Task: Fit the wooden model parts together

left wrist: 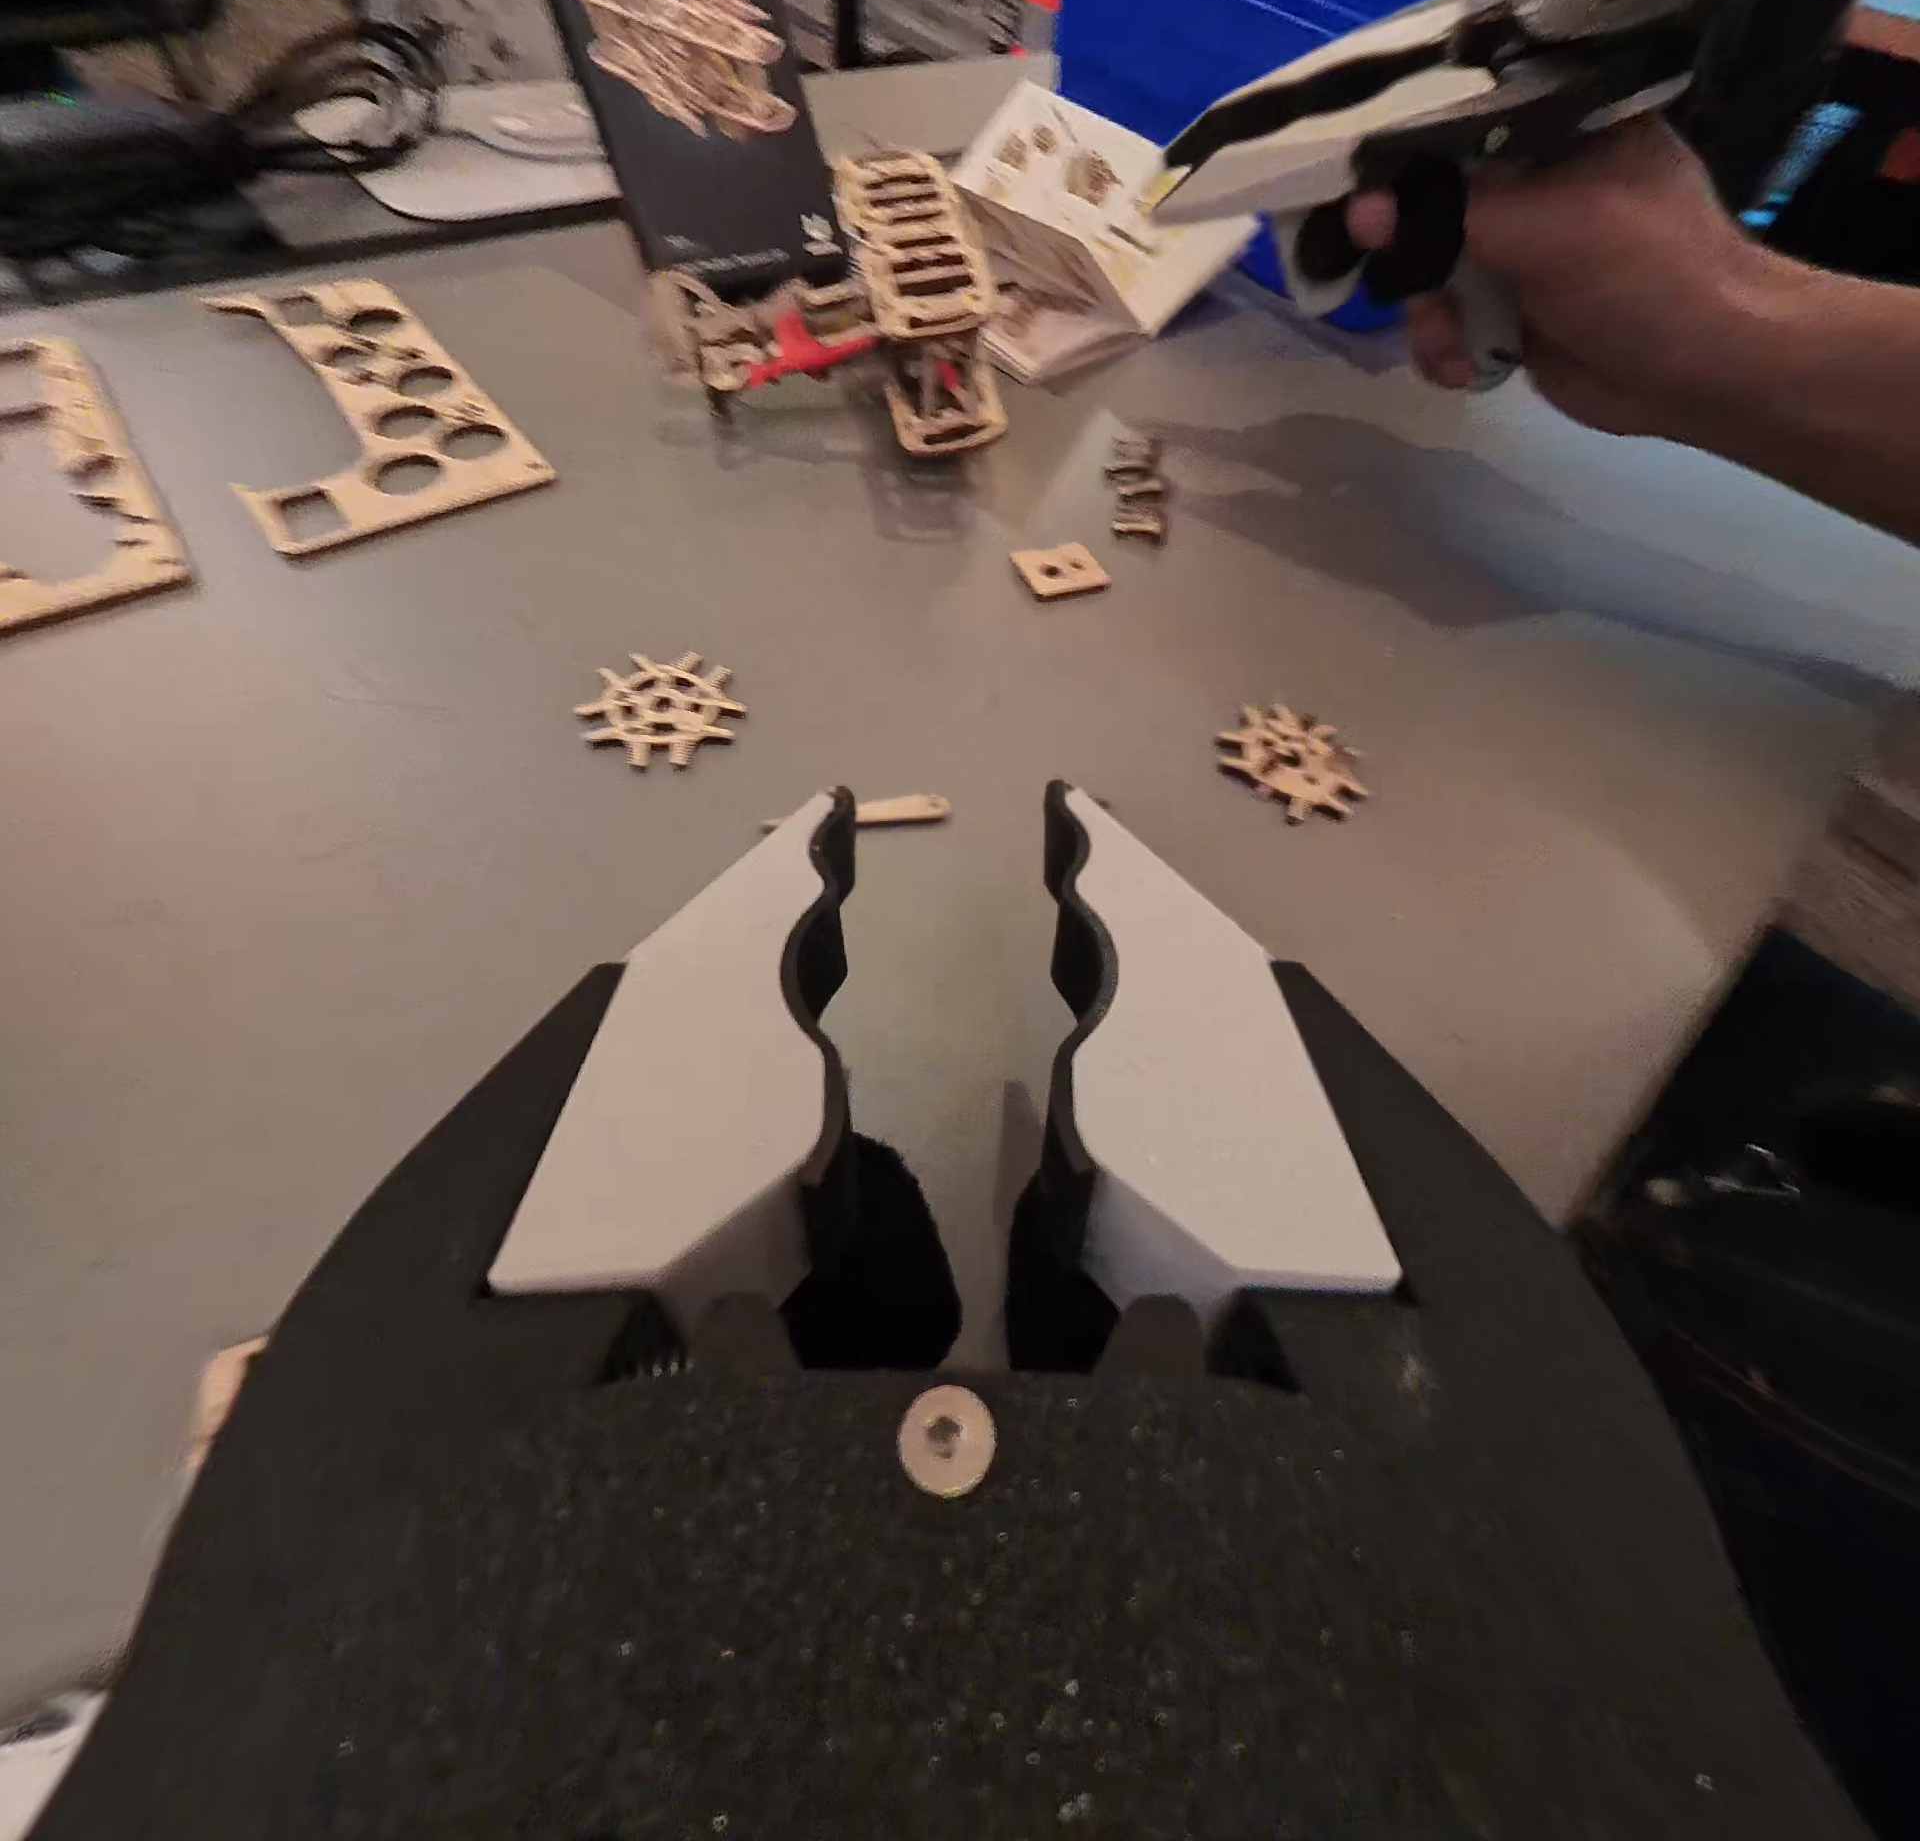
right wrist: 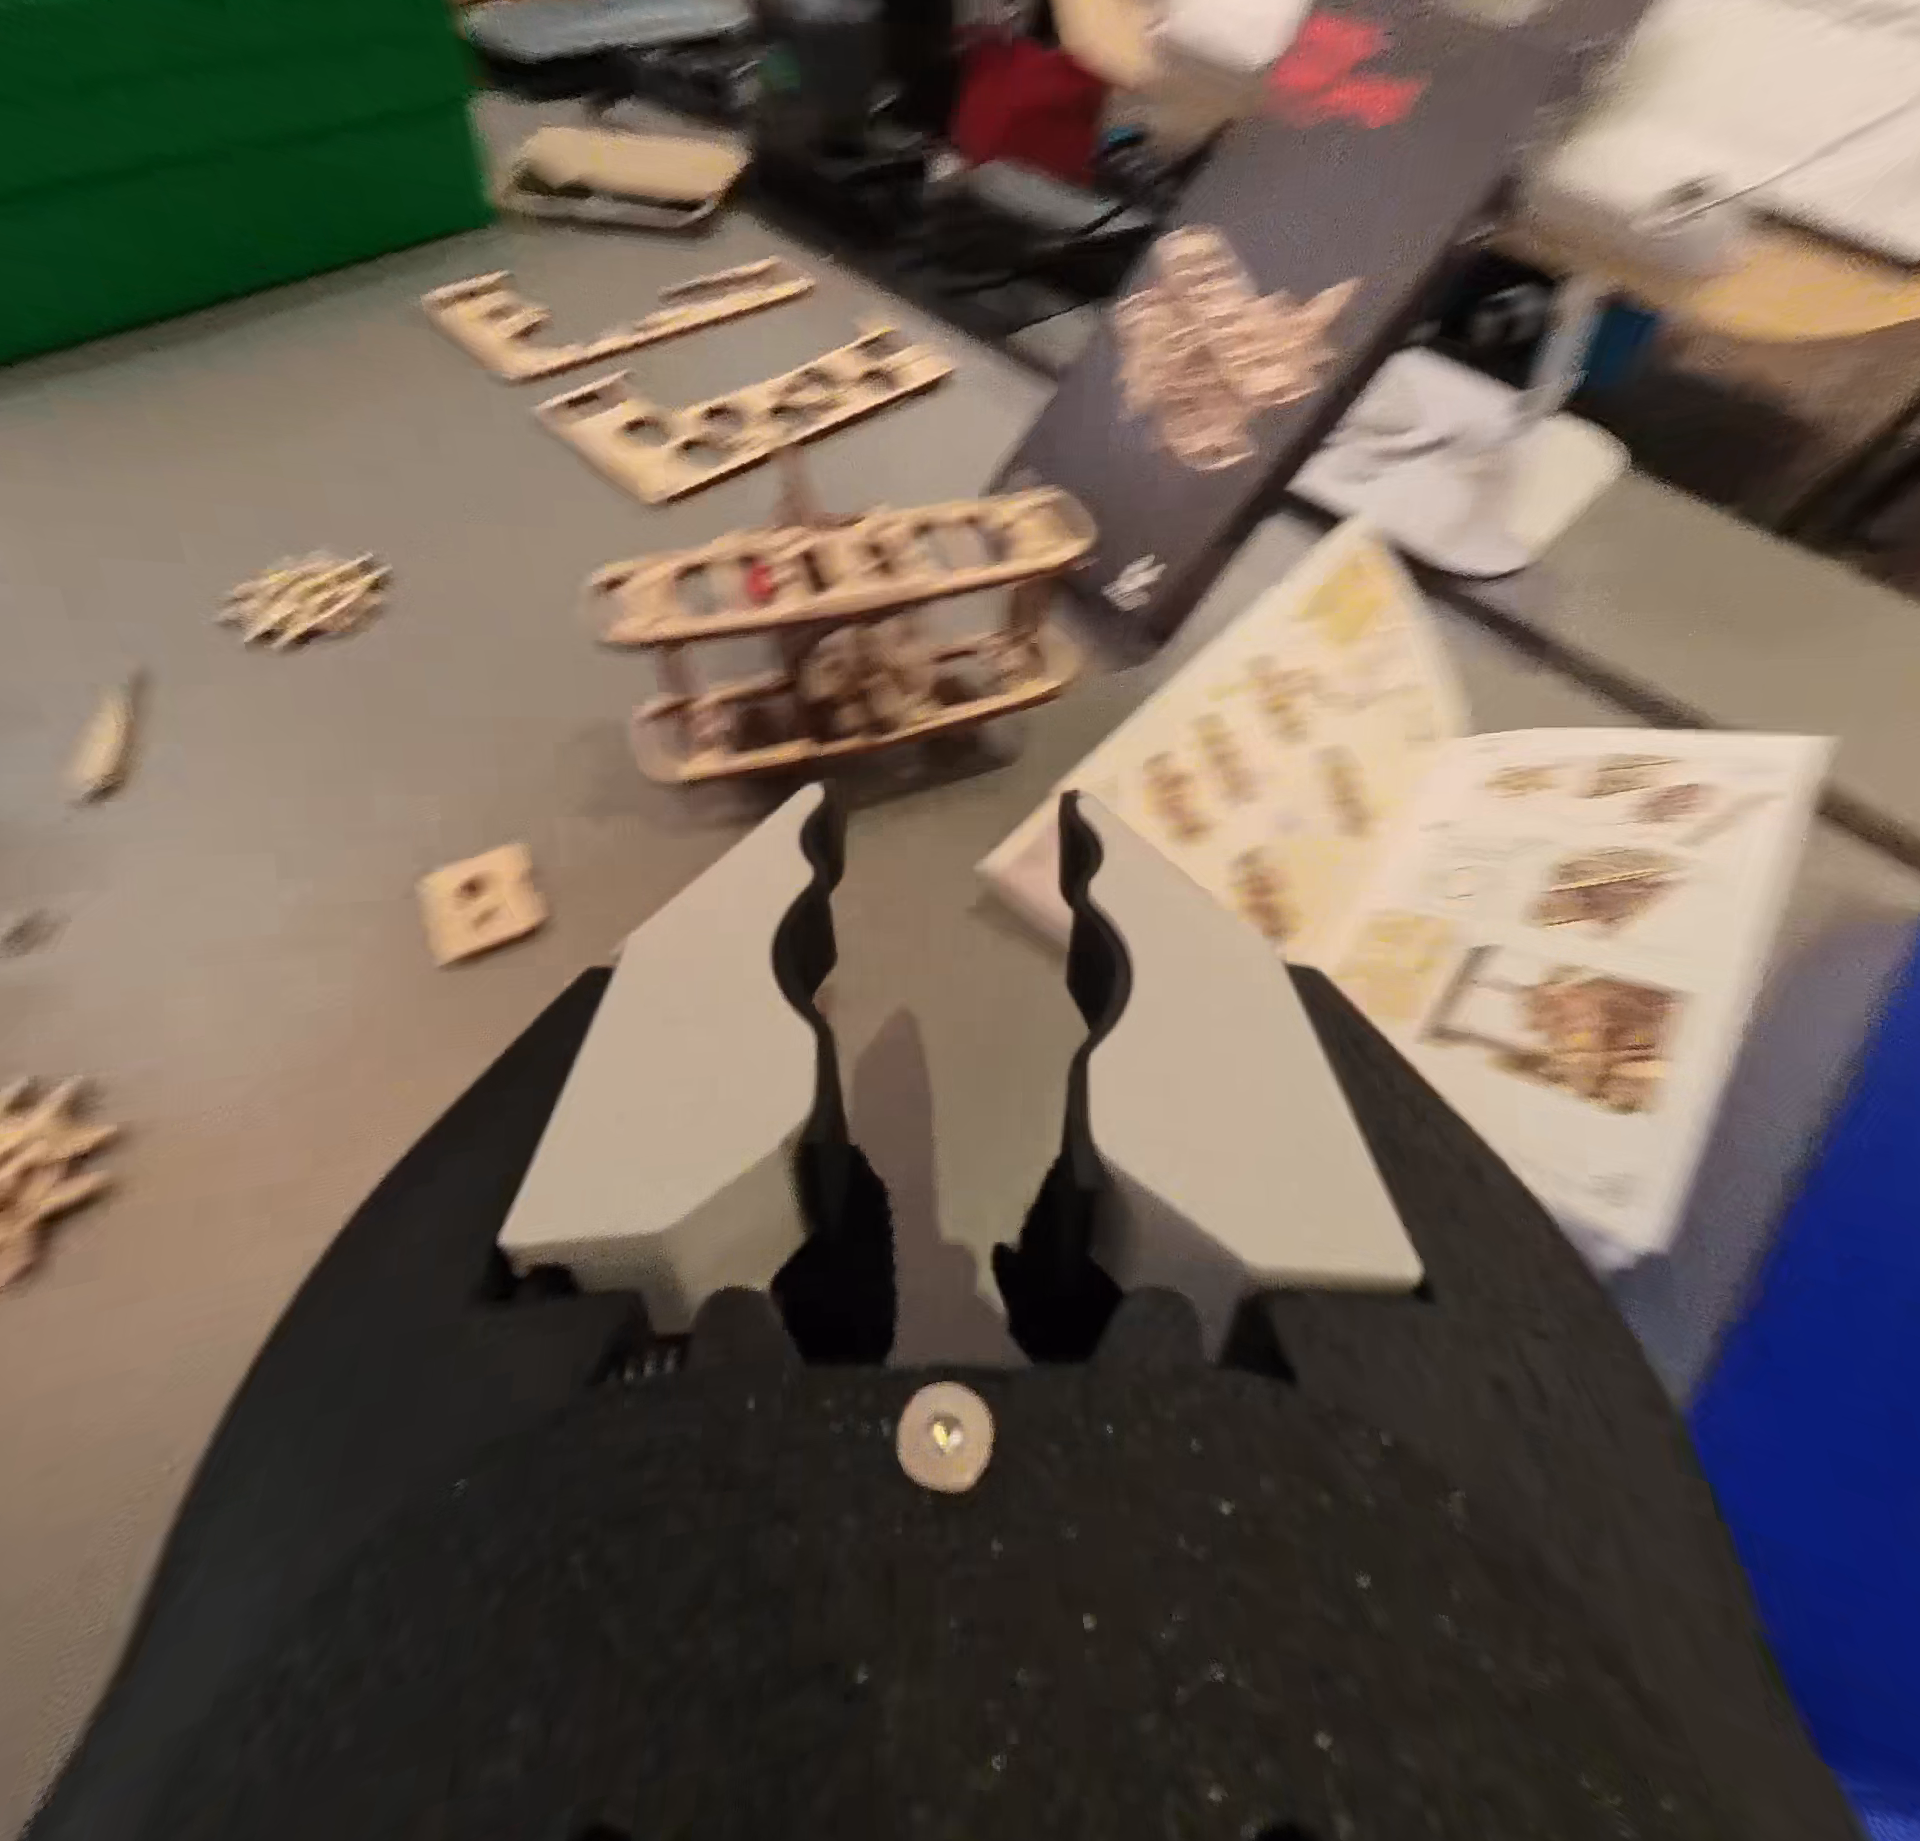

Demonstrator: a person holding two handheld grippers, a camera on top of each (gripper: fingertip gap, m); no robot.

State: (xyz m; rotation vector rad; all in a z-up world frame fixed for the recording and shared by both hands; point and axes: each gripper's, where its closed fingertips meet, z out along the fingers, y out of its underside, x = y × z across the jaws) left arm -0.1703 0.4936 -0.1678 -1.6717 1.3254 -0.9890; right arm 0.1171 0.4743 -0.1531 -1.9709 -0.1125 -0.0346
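Note:
A part-built wooden biplane model (left wrist: 904, 316) stands mid-table; it also shows in the right wrist view (right wrist: 842, 638). Two wooden gear wheels (left wrist: 660, 711) (left wrist: 1290, 761), a small square plate with holes (left wrist: 1060, 570) and a thin wooden strip (left wrist: 904, 807) lie loose on the grey table. My left gripper (left wrist: 948, 804) is open and empty, just short of the strip. My right gripper (right wrist: 945, 815) is open and empty, in the air before the biplane; it shows in the left wrist view (left wrist: 1184, 170), held by a hand. The square plate (right wrist: 481, 903) lies to its left.
Punched-out wooden sheets (left wrist: 384, 409) (right wrist: 748, 420) lie at the far left. A dark model box (left wrist: 686, 98) leans behind the biplane. An open instruction booklet (right wrist: 1455, 898) lies to the right, next to a blue bin (left wrist: 1226, 35). A green bin (right wrist: 208, 129) stands at the back. Some 30 centimeters of space lies between my two pairs of fingers. The square plate (right wrist: 481, 903) lies around 12 centimeters away from my right fingertips. My left wrist view (left wrist: 1068, 564) looks at it from another angle.

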